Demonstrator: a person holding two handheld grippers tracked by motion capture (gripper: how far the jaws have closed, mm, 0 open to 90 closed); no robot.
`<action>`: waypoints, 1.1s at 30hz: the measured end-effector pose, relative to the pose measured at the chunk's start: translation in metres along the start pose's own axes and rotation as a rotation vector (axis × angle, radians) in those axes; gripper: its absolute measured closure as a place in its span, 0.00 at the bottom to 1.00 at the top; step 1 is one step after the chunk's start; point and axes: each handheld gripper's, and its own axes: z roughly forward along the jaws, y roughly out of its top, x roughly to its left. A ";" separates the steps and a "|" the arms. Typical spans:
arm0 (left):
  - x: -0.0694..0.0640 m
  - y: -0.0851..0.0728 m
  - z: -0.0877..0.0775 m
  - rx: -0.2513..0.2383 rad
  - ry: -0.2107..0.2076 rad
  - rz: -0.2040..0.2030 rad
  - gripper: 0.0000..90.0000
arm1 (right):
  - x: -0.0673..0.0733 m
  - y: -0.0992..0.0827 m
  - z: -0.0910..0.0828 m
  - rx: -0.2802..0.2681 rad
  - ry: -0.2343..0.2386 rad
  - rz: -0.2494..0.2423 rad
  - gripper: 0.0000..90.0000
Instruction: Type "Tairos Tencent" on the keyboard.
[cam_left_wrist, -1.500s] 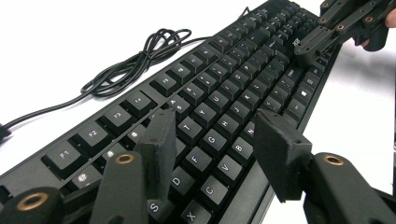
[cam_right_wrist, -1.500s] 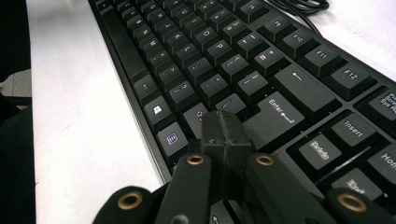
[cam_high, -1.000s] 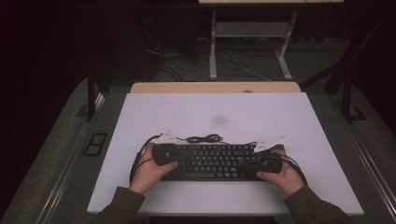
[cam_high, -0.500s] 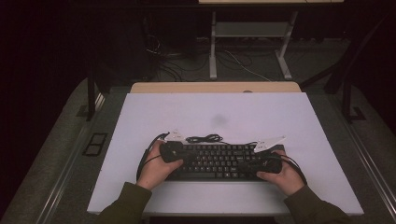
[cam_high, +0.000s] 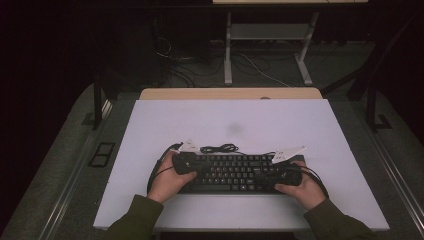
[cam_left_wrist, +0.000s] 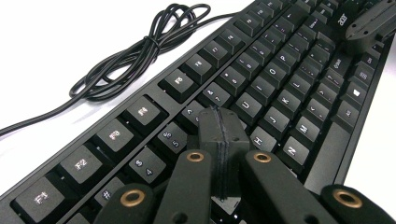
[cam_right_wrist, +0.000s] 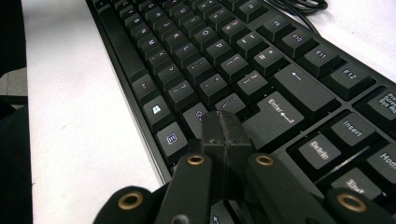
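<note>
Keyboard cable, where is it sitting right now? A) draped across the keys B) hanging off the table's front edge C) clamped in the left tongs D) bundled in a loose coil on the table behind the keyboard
D: the cable lies looped on the white table just past the far edge of the keyboard, clear of the keys.

Black keyboard (cam_high: 232, 172) lying flat, long side running between the left gripper (cam_high: 184, 162) and right gripper (cam_high: 287, 175), keys up, white legends. Its black cord (cam_high: 218, 148) sits bunched in a loose loop just beyond the far edge
</note>
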 end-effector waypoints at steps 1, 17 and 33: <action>0.000 0.000 -0.001 -0.012 -0.004 -0.001 0.99 | 0.000 0.000 0.000 -0.001 0.000 0.000 1.00; -0.005 -0.002 -0.016 -0.074 -0.020 0.001 0.77 | 0.000 0.000 0.000 0.000 0.000 0.002 1.00; -0.003 -0.013 -0.032 -0.099 -0.034 -0.008 0.59 | 0.001 0.002 -0.001 -0.001 -0.006 -0.002 1.00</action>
